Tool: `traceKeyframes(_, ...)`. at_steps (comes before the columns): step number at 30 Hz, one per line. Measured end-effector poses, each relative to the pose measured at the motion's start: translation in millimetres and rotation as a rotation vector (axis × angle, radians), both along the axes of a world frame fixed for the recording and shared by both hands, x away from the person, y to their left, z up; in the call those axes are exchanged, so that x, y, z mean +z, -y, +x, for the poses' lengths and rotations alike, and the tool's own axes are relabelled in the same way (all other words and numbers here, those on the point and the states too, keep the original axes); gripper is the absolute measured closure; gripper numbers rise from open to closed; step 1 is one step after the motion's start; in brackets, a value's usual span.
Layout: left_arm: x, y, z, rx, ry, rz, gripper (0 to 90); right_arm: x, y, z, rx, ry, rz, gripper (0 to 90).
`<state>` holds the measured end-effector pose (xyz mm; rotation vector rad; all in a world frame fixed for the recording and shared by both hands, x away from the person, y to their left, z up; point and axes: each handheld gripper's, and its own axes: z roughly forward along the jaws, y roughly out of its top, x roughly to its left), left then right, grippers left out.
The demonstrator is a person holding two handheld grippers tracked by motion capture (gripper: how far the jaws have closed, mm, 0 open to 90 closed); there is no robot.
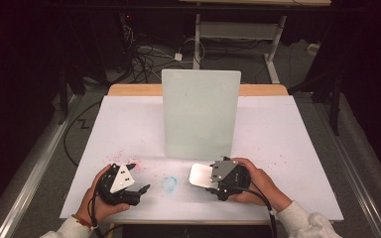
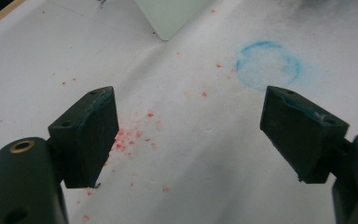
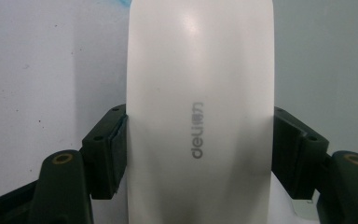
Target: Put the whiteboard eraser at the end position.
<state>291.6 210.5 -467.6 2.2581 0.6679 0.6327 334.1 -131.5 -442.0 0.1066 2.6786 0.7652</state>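
A white oblong eraser (image 3: 200, 84) marked "deli" lies lengthwise between the jaws of my right gripper (image 3: 200, 154), which is shut on its two long sides. From above, the eraser (image 1: 198, 175) sticks out leftward from the right gripper (image 1: 209, 177), low over the white sheet. A smudged blue ring (image 1: 169, 183) is drawn on the sheet between the two grippers. My left gripper (image 1: 138, 177) rests at the front left. Its jaws (image 2: 189, 126) stand wide open with nothing between them, and the blue ring (image 2: 268, 65) lies just beyond the right jaw.
A pale green board (image 1: 200, 114) stands upright at the table's middle, just behind the grippers; its corner (image 2: 170, 16) shows in the left gripper view. Red specks (image 2: 130, 137) dot the white sheet (image 1: 278, 134). Cables and a desk frame (image 1: 238, 29) lie beyond the table.
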Motion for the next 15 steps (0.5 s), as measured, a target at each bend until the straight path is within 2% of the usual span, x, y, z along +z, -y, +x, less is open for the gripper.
traceKeyframes(7, -0.8, 0.8, 0.5, -0.004, -0.007, 0.003, 18.8, -6.4, -12.8, 5.2, 0.052, -0.053, -0.056, 30.8)
traceKeyframes(15, -0.9, 0.8, 0.6, -0.005, -0.009, -0.001, 18.8, -12.8, -20.8, 13.0, 0.067, -0.101, -0.071, 30.7)
